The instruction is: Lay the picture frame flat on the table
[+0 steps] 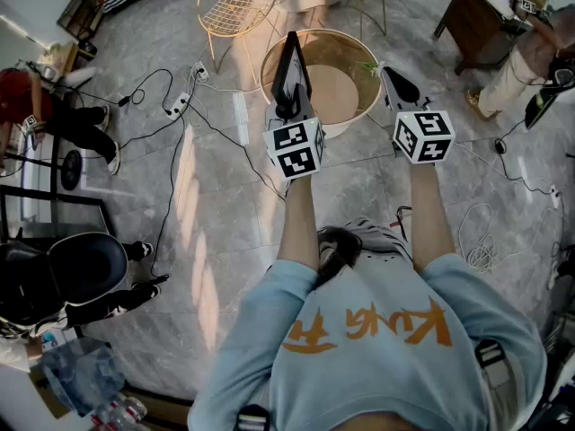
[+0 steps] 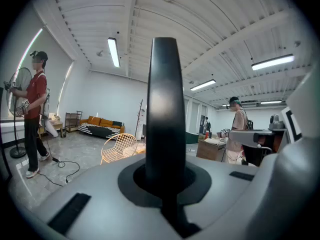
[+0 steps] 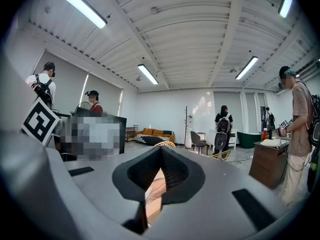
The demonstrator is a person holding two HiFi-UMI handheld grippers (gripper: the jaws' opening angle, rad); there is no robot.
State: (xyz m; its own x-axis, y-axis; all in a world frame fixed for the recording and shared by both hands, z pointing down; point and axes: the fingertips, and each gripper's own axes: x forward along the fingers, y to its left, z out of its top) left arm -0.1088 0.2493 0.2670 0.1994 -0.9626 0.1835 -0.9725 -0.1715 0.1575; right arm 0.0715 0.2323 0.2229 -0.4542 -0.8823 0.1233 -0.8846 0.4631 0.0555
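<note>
Over the round worktop (image 1: 342, 127), left gripper (image 1: 292, 39) fingers (image 2: 165, 109) press together; right gripper (image 1: 388, 68) fingers (image 3: 173, 167) meet at their tips, empty. Frame location cannot be told.

Marble floor (image 1: 225, 223), ribbed white ceiling (image 2: 200, 24), orange sofa (image 2: 97, 121)

Floor (image 1: 216, 214): grey, marble-veined.
Round table (image 1: 337, 97): pale wood top, cream rim.
Wire chair (image 1: 235, 3): yellow.
Left gripper (image 1: 292, 39), right gripper (image 1: 388, 70): black jaws.
Cubes (image 1: 296, 146): white, with black square markers.
Shirt (image 1: 377, 330): light blue, orange lettering.
Sofa (image 2: 97, 120): orange.
</note>
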